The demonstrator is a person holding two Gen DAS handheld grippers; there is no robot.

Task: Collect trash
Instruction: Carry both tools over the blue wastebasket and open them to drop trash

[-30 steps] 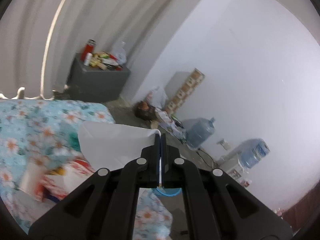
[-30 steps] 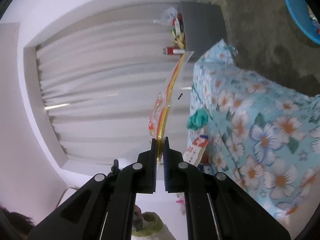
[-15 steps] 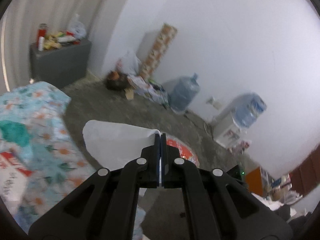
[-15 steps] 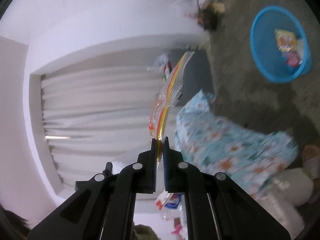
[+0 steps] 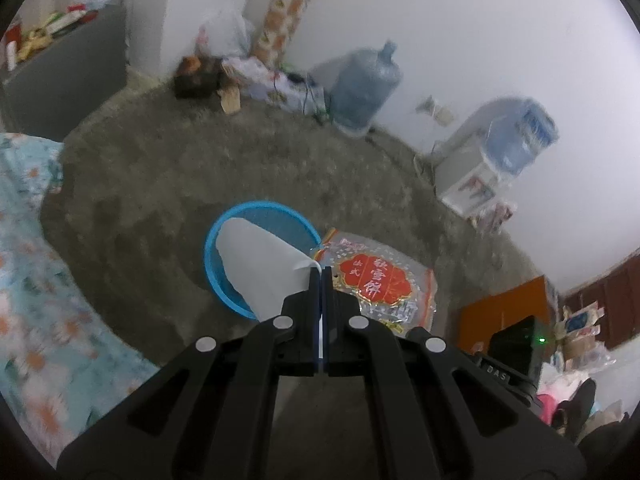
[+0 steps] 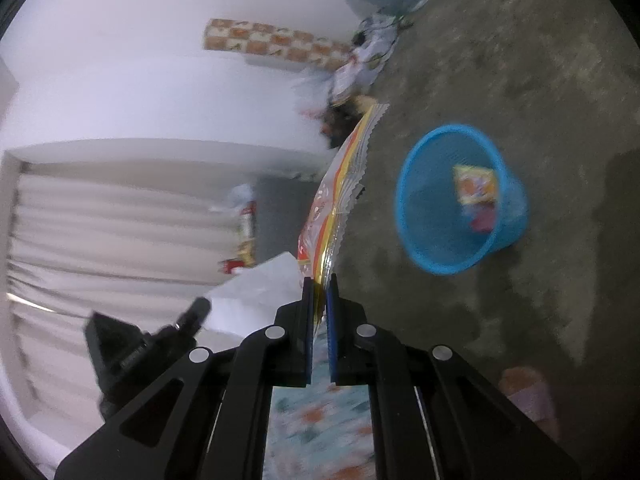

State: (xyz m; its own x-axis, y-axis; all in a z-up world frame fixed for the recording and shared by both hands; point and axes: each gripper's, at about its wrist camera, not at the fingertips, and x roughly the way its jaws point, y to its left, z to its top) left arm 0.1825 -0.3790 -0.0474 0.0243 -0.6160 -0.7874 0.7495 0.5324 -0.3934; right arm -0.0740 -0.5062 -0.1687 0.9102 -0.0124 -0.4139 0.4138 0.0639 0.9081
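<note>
Now the left gripper (image 5: 321, 276) is pinched tight on a white sheet of paper (image 5: 264, 266). Its two fingers are pressed together with the paper's corner between them. From the left wrist view the paper hangs right over the blue basket (image 5: 212, 252) and hides much of the basket's mouth.

The right gripper (image 6: 320, 286) is clamped on a snack wrapper (image 6: 340, 188). The wrapper is see-through with red and yellow on it. It sticks straight out past the fingertips, edge on, just beside the basket.

The left wrist view shows the flat face of the wrapper, with a red label, touching the basket's rim on the far side from the flowery bed cover (image 5: 36, 300). It cannot show what is inside the basket, as the paper is in the way. The right wrist view does show the inside: a yellow and orange packet (image 6: 474, 184) and something red lie at the bottom. This view also shows the left gripper's black body and the white paper, on the far side of the wrapper from the basket.

All around the basket the grey floor (image 5: 168, 168) is bare. A big water bottle (image 5: 366, 84) and a heap of bags stand by the wall, well apart from the basket. The bed edge is near the basket, with a strip of floor between.
</note>
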